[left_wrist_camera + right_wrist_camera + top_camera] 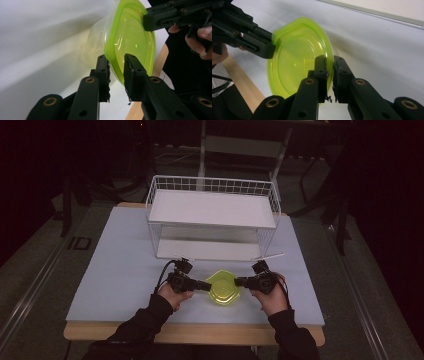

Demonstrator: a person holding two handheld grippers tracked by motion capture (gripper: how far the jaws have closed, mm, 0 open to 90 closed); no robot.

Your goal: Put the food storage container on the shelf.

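Pale grey-blue table (120, 270), wooden front edge. White wire rack (212, 217) stands on it at the back; yellow-green lidded container (223, 287) sits just in front of rack.

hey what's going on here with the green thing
A person at a table holds a gripper in each hand. The left gripper and the right gripper each pinch an opposite edge of a clear container with a green lid, which sits near the front of the table. A white wire rack stands behind it.
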